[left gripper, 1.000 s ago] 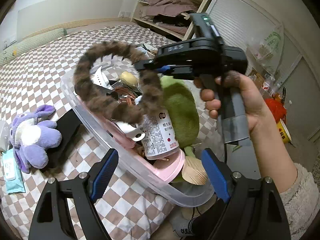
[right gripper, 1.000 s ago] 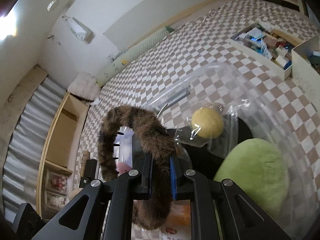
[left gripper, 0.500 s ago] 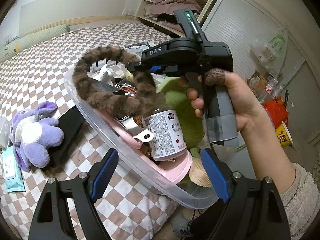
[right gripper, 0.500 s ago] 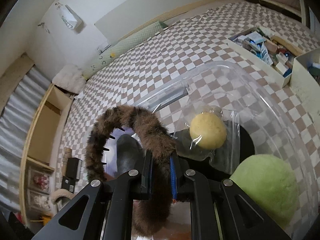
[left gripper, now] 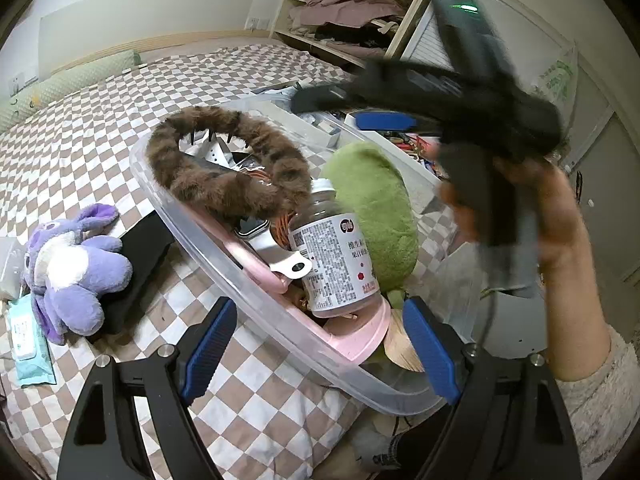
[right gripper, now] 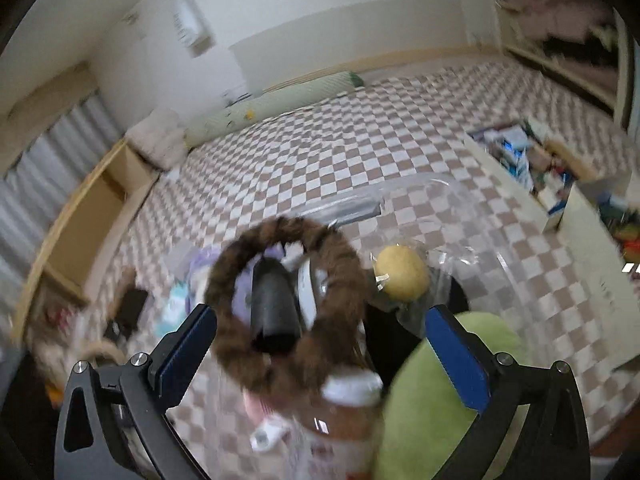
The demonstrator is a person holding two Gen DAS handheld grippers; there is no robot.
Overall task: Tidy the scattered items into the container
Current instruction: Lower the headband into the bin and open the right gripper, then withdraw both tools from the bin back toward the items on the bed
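On the checked bed, from left to right:

Wipes pack [left gripper: 25, 334]: it lies flat at the far left edge of the bed.

Purple toy [left gripper: 68, 264]: a soft plush toy on the bed, just beside the wipes pack and outside the tub.

Black thing [left gripper: 138, 266]: a flat dark thing on the bed, between the purple toy and the tub. I cannot tell what it is.

Tub [left gripper: 224, 268]: a see-through plastic tub, tilted, with its near rim low. It is full of things.

Left gripper [left gripper: 320, 346]: its two blue fingers stand apart, one on each side of the tub's near rim. They press on nothing.

Furry ring [left gripper: 224, 184]: a brown fuzzy ring lying loose on top of the things in the tub. It leans on the bottle.

Bottle [left gripper: 334, 260]: a clear bottle with a white label, lying on its side in the tub, against the green toy.

Green toy [left gripper: 376, 208]: a big soft green plush at the right side of the tub.

Yellow ball [right gripper: 402, 272]: a round yellow thing in a clear bag, behind the furry ring in the right wrist view.

Right gripper [right gripper: 320, 348]: its jaws have just been opening and now stand wide. The furry ring is free between them. A hand [left gripper: 532, 216] holds the gripper up above the tub.
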